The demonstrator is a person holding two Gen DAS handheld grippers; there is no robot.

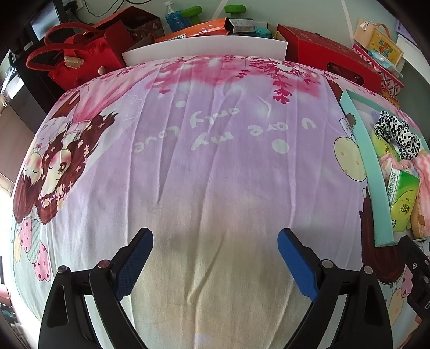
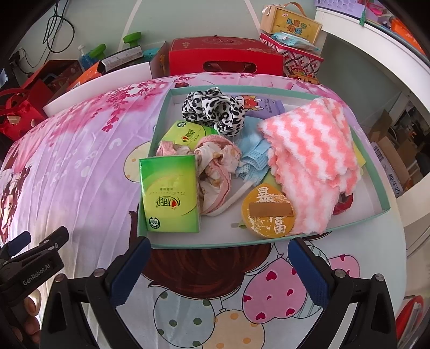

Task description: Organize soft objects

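A shallow teal-rimmed box [image 2: 376, 171] lies on a pink and lilac cartoon bed sheet [image 2: 80, 150]. Inside it are a pink-and-white wavy towel [image 2: 311, 158], a black-and-white spotted cloth [image 2: 212, 107], a crumpled pink cloth [image 2: 215, 163], blue face masks [image 2: 252, 155], two green tissue packs [image 2: 170, 193], a purple wipes pack [image 2: 266, 106] and an orange round plush [image 2: 268, 210]. My right gripper [image 2: 217, 271] stands open just in front of the box's near rim, holding nothing. My left gripper [image 1: 215, 264] hangs open over the bare sheet [image 1: 209, 161], left of the box [image 1: 376, 188].
Beyond the bed are red gift boxes [image 2: 225, 57], a red bag [image 1: 78, 53], a white board [image 1: 204, 48], green dumbbells [image 2: 131, 37] and a blue bottle [image 1: 173, 17]. A white shelf unit [image 2: 389, 53] stands at the right. The left gripper's body [image 2: 32, 257] and a hand show at lower left.
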